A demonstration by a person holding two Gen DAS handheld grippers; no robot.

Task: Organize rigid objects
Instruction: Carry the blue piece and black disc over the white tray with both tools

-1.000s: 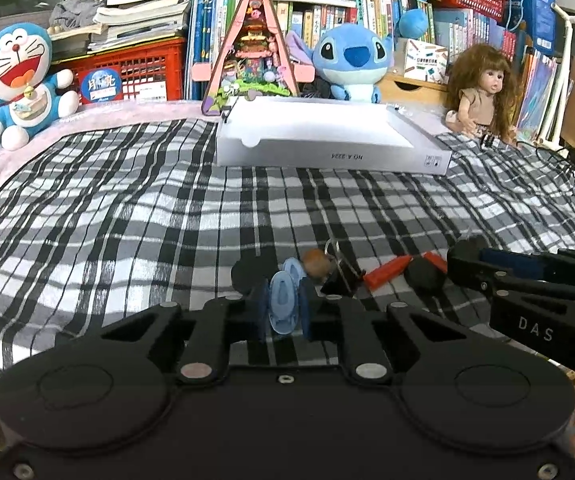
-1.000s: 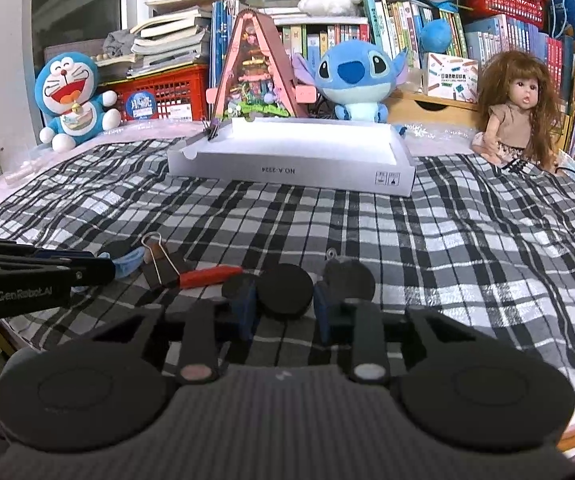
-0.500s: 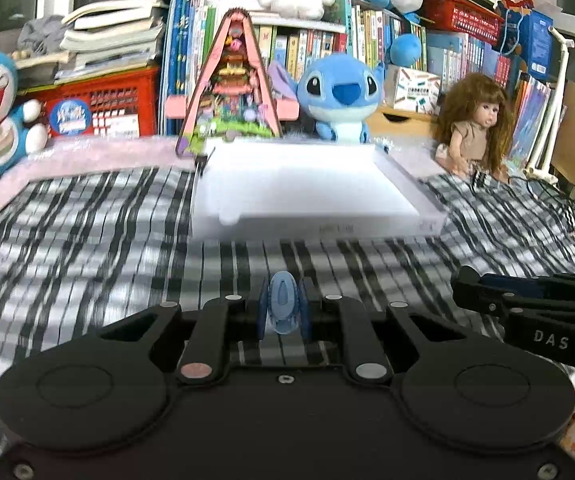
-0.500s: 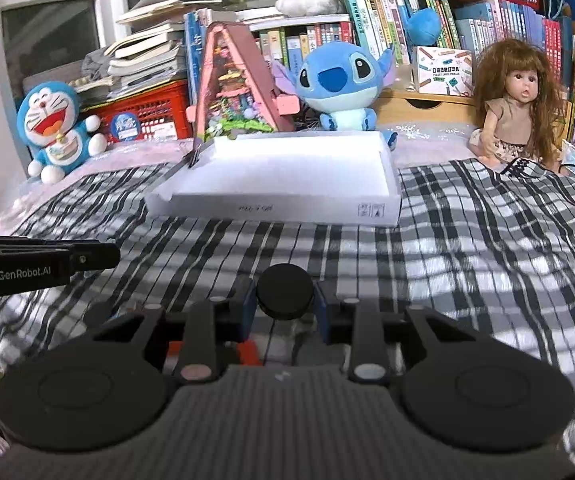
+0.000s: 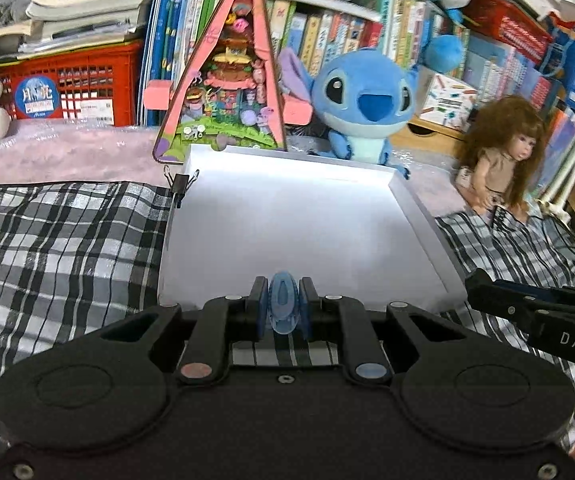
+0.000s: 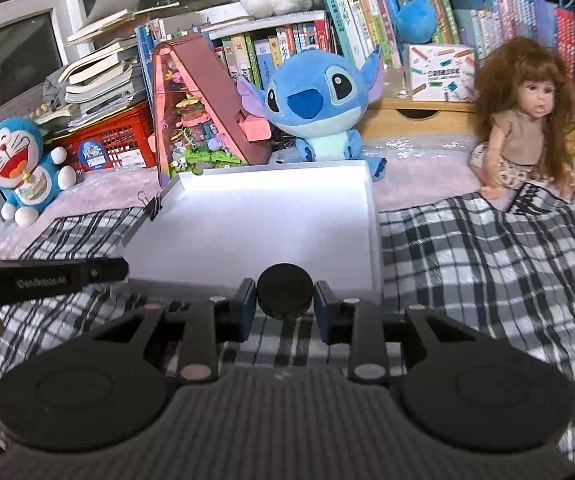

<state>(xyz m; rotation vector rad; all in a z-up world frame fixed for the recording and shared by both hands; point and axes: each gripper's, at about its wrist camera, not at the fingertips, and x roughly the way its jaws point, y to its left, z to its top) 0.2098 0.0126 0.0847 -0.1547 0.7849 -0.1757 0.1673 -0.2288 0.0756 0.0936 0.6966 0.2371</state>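
Observation:
My left gripper (image 5: 283, 306) is shut on a small translucent blue oval piece (image 5: 283, 303) and holds it at the near edge of the shallow white box (image 5: 419, 216). My right gripper (image 6: 284, 306) is shut on a flat black round disc (image 6: 284, 290) and holds it at the near edge of the same white box (image 6: 373, 216). The right gripper also shows at the right of the left wrist view (image 5: 535, 312). The left gripper shows at the left of the right wrist view (image 6: 47, 276). The box's inside looks bare.
A black binder clip (image 5: 181, 184) is clipped on the box's left wall. The box lies on a black-and-white plaid cloth (image 5: 59, 240). Behind it stand a pink triangular toy house (image 5: 227, 80), a blue plush (image 5: 363, 100), a doll (image 6: 527, 120) and bookshelves.
Both grippers have lifted off the cloth with their pieces and moved forward to the white box. The loose items on the cloth have dropped out of view.

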